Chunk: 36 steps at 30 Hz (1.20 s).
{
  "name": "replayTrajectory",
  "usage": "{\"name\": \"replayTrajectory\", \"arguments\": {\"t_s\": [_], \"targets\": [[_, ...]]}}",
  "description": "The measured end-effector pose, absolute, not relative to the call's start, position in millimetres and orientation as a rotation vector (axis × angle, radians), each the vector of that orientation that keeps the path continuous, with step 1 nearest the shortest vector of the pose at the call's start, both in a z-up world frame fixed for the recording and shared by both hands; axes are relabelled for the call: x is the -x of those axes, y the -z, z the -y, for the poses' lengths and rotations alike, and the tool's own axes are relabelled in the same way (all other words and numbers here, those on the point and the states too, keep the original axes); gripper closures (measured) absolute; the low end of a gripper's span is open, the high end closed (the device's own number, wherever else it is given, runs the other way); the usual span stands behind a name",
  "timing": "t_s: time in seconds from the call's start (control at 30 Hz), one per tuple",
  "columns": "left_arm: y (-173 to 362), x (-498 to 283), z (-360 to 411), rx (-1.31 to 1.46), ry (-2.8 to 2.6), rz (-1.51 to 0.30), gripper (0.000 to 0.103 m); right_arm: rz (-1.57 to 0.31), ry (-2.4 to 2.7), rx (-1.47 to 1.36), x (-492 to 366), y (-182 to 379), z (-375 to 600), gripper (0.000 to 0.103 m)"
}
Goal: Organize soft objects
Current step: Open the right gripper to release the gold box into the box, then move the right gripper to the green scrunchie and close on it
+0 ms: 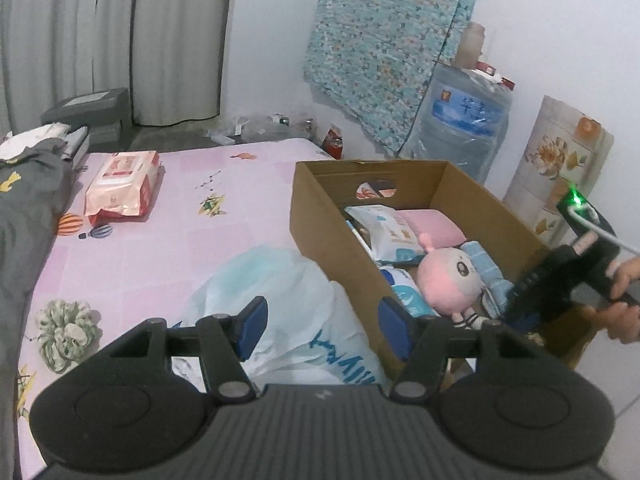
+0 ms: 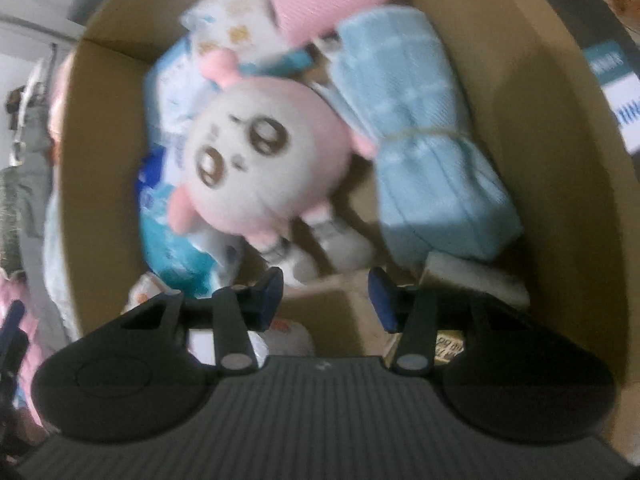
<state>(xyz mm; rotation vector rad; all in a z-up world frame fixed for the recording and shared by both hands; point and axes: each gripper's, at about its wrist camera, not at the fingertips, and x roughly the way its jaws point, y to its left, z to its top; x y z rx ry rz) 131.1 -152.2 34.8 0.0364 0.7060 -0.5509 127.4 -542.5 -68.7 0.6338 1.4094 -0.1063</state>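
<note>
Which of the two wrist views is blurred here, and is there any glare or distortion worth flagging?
Right wrist view: motion-blurred over the pink plush doll and blue towel. Left wrist view: mostly sharp, fisheye bending at the edges, green LED glare on the right gripper.

the right wrist view is motion-blurred throughout: the plush doll (image 2: 260, 160) has a smeared face, and print on the packets (image 2: 176, 240) at nine o'clock is unreadable. in the left wrist view the hand (image 1: 624, 304) at three o'clock is cut off, and the doll's legs hide behind a fingertip (image 1: 394, 330).
</note>
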Motion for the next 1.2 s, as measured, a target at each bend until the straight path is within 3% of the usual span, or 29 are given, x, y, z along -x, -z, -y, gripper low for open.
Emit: {"name": "replayTrajectory", "arguments": {"t_s": [0.27, 0.37, 0.47, 0.63, 0.97, 1.2], "targets": [[-30.6, -135.1, 126.6, -0.026, 0.513, -0.688, 0.035, -1.337, 0.116, -0.659, -118.1, 35.7, 540.8, 0.051], [-27.9, -133.6, 107.8, -0.021, 0.46, -0.681, 0.032, -1.242, 0.069, -0.624, -127.6, 3.1, 525.3, 0.043], [-23.3, -133.6, 84.2, -0.017, 0.387, -0.692, 0.031, -1.137, -0.038, -0.616, -141.2, -27.9, 498.9, 0.036], [-11.3, -135.7, 46.4, -0.089, 0.205, -0.674, 0.028, -1.091, -0.298, -0.579, -186.9, -48.8, 415.2, 0.035], [24.4, -178.5, -0.8, -0.114, -0.018, -0.689, 0.028, -1.303, -0.586, -0.445, -309.7, -12.1, 210.5, 0.035], [59.3, -220.5, -0.2, -0.109, 0.009, -0.741, 0.029, -1.418, -0.532, -0.36, -373.0, 49.6, 142.0, 0.04]]}}
